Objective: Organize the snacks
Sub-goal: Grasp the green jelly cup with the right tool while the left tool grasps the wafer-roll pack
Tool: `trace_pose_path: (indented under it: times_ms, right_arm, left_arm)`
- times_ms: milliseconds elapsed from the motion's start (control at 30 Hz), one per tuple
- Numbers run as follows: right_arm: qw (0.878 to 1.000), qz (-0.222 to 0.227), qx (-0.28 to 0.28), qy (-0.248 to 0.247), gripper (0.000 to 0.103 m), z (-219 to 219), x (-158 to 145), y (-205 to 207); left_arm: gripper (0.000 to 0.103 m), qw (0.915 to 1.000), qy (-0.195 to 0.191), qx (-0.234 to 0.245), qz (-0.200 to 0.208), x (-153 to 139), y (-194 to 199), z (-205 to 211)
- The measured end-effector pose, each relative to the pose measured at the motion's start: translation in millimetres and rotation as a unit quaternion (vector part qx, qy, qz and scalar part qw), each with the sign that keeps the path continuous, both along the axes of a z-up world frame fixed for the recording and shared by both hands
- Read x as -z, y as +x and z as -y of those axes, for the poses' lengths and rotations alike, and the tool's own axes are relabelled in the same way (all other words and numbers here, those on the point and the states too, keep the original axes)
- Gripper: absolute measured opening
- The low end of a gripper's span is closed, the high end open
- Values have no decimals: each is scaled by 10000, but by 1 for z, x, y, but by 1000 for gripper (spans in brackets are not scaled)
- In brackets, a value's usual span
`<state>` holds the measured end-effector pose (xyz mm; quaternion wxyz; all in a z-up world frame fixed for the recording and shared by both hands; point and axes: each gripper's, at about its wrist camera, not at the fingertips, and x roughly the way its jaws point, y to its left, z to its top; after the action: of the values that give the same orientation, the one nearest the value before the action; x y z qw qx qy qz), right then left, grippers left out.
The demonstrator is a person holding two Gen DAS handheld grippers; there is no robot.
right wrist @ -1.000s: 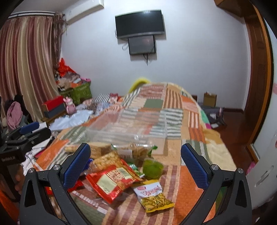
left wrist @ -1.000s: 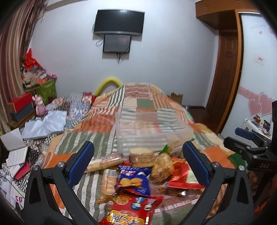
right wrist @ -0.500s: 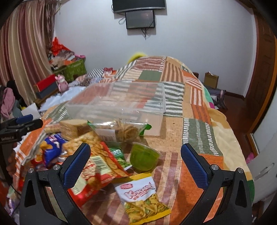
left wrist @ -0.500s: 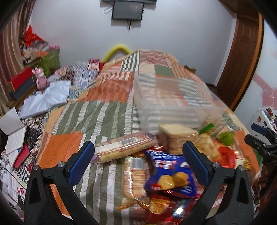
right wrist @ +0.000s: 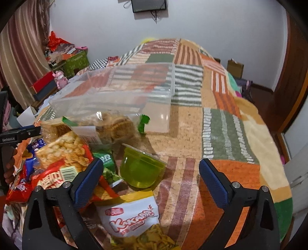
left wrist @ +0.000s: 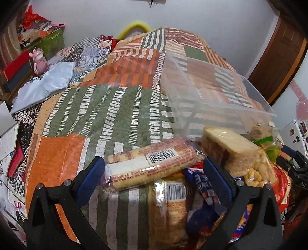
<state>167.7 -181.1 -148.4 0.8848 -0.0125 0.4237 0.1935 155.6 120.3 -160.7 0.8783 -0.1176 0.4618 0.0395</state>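
A pile of snacks lies on the patchwork bed quilt in front of an empty clear plastic bin [left wrist: 215, 92], which also shows in the right wrist view [right wrist: 123, 94]. My left gripper [left wrist: 154, 175] is open, its jaws on either side of a long cracker roll [left wrist: 150, 167] that lies across other packets. A wrapped sandwich block [left wrist: 229, 146] and a blue biscuit bag [left wrist: 207, 194] lie to its right. My right gripper [right wrist: 149, 177] is open, just above a green jelly cup [right wrist: 141, 168] and a yellow-white chip bag [right wrist: 132, 217]. A red cracker bag [right wrist: 57, 169] lies to the left.
The quilt [right wrist: 221, 119] spreads wide to the right and behind the bin. Clothes, papers and a pink toy [left wrist: 39, 61] lie at the bed's left side. A wooden door [left wrist: 277, 52] stands at the right. A wall screen [right wrist: 149, 4] hangs behind.
Both grippers have moved forward and down toward the snack pile. The left now brackets the cracker roll; the right hovers over the jelly cup. Both stay open.
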Motion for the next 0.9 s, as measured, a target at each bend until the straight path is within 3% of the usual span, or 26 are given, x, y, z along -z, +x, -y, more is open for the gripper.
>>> trace_pose_path:
  times_ms: [467, 633, 767, 900]
  right_arm:
    - [9977, -465, -129, 469, 82, 6, 11, 8]
    - [9969, -540, -119, 564, 73, 8, 13, 9]
    - [9964, -573, -131, 618, 68, 10, 14, 9]
    - [9961, -574, -187, 638, 62, 7, 14, 9]
  left_arm:
    - [103, 9976, 235, 356, -551, 6, 32, 2]
    - [103, 9982, 218, 484, -277, -7, 26, -7]
    - [103, 9940, 480, 953, -224, -9, 20, -6]
    - [103, 9862, 757, 1385, -497, 3, 23, -5]
